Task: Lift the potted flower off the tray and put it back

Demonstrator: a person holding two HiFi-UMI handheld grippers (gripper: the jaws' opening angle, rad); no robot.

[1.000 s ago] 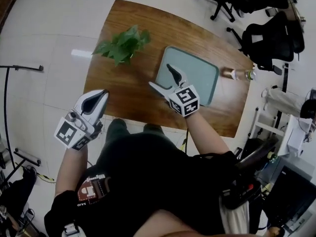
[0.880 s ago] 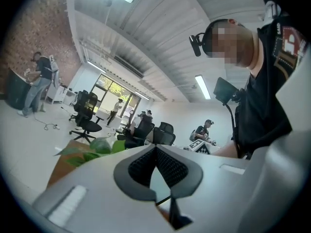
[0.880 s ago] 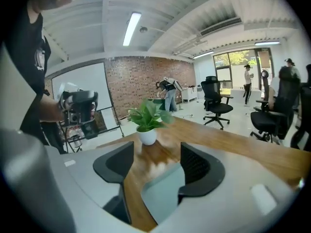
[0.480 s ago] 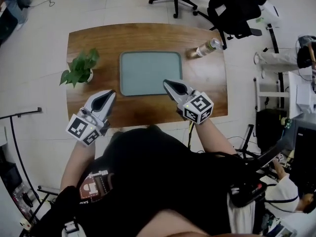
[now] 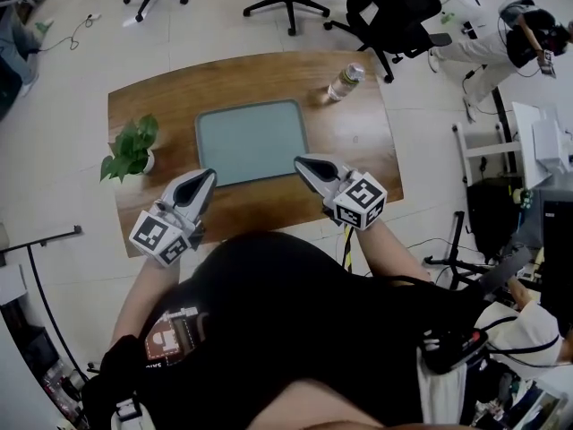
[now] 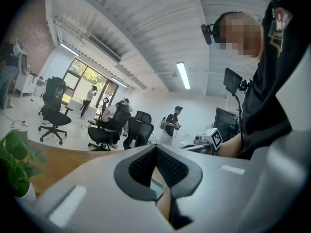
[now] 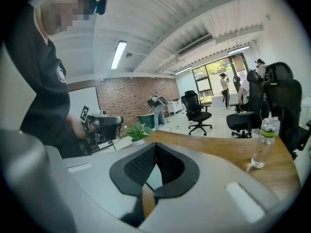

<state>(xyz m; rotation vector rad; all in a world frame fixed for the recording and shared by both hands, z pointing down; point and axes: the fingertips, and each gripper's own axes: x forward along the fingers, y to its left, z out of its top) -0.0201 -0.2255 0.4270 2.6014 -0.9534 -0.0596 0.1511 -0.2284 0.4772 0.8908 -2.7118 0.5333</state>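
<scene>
The potted flower [image 5: 130,149], green leaves in a small white pot, stands on the left end of the wooden table [image 5: 358,141], clear of the grey-green tray [image 5: 251,141]. The tray has nothing on it. My left gripper [image 5: 208,175] hangs shut and bare over the table's near edge, below the tray's left corner. My right gripper [image 5: 300,160] is shut and bare by the tray's near right corner. In the left gripper view the left gripper [image 6: 155,147] has the flower [image 6: 14,166] at far left. The right gripper [image 7: 155,145] points across the table toward the flower [image 7: 137,130].
A clear plastic bottle [image 5: 345,81] stands at the table's far right, also seen as the bottle [image 7: 265,140] in the right gripper view. Black office chairs [image 5: 394,12] stand beyond the table. Several people stand in the room. Desks and equipment line the right side.
The right gripper's jaws, open over the tray's corner a second ago, are now shut. Both grippers have drawn back to the table's near edge, and the head view has swung round.
</scene>
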